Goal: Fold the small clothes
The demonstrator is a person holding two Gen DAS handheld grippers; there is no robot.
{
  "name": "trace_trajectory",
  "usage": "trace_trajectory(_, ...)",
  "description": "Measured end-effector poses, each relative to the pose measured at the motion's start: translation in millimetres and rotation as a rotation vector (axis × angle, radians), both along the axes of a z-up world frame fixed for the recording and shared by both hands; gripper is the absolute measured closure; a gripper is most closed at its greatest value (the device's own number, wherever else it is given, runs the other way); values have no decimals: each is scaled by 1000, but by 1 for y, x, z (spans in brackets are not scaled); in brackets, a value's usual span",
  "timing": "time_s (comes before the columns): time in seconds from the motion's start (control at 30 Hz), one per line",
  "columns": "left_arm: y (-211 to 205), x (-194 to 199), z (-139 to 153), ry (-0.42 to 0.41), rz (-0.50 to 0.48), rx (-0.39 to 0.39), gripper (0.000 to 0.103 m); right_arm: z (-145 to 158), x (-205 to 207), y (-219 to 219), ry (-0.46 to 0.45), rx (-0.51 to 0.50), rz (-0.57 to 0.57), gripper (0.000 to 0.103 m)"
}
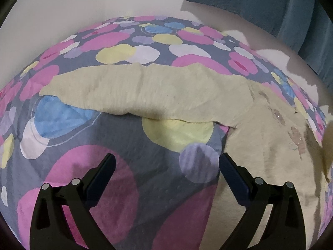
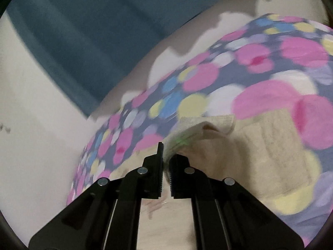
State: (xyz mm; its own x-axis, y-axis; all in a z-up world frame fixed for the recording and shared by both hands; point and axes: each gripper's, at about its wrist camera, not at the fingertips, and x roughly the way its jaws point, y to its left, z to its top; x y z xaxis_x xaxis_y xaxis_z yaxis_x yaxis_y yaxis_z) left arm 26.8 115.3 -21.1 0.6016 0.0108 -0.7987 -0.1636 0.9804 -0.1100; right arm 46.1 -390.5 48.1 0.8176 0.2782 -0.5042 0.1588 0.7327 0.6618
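Note:
A small cream sweater (image 1: 260, 145) lies on a bed with a dotted cover (image 1: 104, 137). One sleeve (image 1: 133, 89) stretches flat to the left across the cover. My left gripper (image 1: 166, 162) is open and empty, hovering above the cover just left of the sweater's body. My right gripper (image 2: 165, 158) is shut on the sweater's cuff (image 2: 187, 133), a ribbed cream edge lifted off the bed and folded over the body (image 2: 260, 156). The right wrist view is blurred by motion.
The dotted cover (image 2: 249, 66) ends at a pale wall (image 1: 62, 10) on the left and back. A dark blue curtain (image 1: 270, 4) hangs at the back right and also shows in the right wrist view (image 2: 93, 31).

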Motion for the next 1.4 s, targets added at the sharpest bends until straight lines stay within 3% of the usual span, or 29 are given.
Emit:
trace_trajectory(0.3, -1, -1, 3, -10, -6, 1, 4, -26, 36, 112, 81, -104, 172, 98)
trace_trajectory(0.6, -4, -1, 3, -8, -5, 1, 4, -38, 49, 192, 138, -336, 326, 98)
trace_trajectory(0.83, -10, -1, 3, -6, -9, 2, 4, -56, 54, 224, 170, -436, 402, 98)
trace_trajectory(1.4, -12, 0, -1, 5, -23, -5, 4, -66, 52, 262, 180, -467, 492, 98)
